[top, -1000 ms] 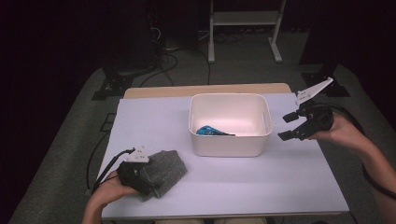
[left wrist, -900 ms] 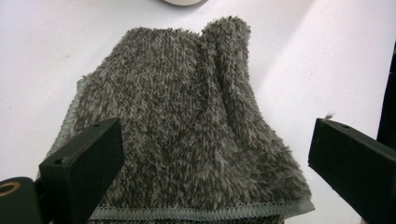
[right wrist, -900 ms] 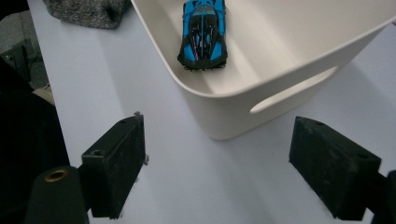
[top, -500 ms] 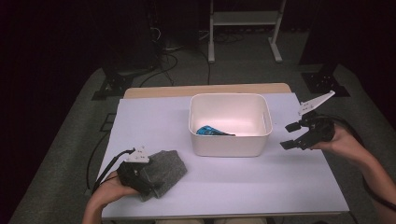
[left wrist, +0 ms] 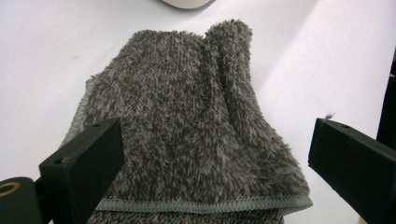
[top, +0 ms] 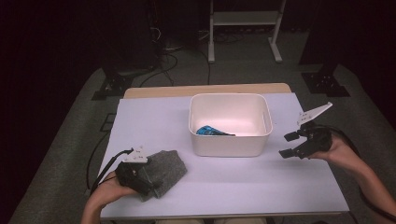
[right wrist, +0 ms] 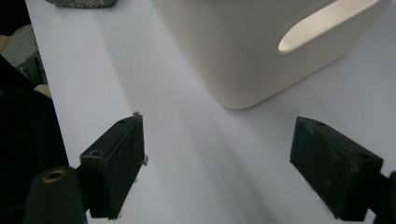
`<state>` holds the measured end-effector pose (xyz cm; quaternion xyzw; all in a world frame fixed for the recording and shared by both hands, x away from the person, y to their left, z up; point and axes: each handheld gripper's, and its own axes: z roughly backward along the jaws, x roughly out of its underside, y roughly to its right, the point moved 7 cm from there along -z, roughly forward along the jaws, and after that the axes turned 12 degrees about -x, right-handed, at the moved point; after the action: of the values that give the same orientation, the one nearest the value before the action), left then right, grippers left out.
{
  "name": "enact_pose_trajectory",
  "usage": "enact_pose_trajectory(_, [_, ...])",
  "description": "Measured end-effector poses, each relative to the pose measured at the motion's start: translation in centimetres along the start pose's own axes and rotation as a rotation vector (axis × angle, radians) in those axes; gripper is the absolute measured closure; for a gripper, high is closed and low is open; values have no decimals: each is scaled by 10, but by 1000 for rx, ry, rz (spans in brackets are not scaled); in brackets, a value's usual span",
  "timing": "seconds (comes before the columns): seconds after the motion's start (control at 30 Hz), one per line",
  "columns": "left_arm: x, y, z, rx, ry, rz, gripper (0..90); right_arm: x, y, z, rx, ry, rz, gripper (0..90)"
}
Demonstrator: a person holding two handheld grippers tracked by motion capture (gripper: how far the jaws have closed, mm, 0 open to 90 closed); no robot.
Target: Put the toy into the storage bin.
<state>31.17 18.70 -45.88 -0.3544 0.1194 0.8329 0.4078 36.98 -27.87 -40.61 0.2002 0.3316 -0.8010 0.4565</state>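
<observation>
- Spreading wide, the left gripper (left wrist: 210, 154) had its jaws on either side of the grey fleece cloth (left wrist: 196, 126) — the cloth lay flat between them.
- The right gripper (right wrist: 219, 163) gaped wide too, empty.
- Just ahead of it stood the white tub (right wrist: 261, 46) — a blue item (top: 211, 130) lay inside.

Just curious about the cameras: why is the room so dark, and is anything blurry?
High view: light falls on the table, with dark surroundings. Left gripper view: the grey towel is sharp, each fibre clear. Right gripper view: the white bin looks soft, casting a faint shadow.
</observation>
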Motion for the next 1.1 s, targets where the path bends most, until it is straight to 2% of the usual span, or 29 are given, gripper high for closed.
enact_pose_trajectory(0.6, [0,3,4,-10,3,-7,29,30,-2,-22,-24,10,-43,167])
enact_pose_trajectory(0.93, [-2,12,-3,0,-17,-29,29,52,-7,-32,-35,44,-73,167])
enact_pose_trajectory(1.1, [-1,11,-3,-3,-17,-24,29,62,-8,-38,-43,57,-86,167])
